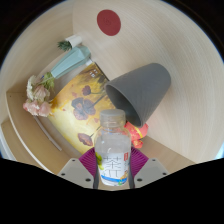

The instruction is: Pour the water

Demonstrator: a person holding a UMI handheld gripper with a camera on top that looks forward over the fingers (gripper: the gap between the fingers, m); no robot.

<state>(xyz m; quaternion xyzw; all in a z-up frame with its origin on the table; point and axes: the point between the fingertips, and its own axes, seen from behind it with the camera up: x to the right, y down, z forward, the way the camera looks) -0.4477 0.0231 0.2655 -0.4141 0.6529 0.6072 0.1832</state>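
Gripper view: a clear plastic bottle point(113, 150) with a white cap and a pale label is standing upright between the gripper point(113, 168) fingers, and both purple pads point(90, 160) are pressing against its sides, so the jaws are clamping it. The bottle looks transparent; whether water is inside cannot be determined. To the left beyond the fingers, a vase of flowers point(55, 75) is sitting beside a floral painted panel point(85, 100). To the right, a grey cup point(143, 88) is lying tilted just beyond the bottle, its contents hidden. A red disc point(108, 21) is showing on the light wooden surface point(180, 50) beyond.
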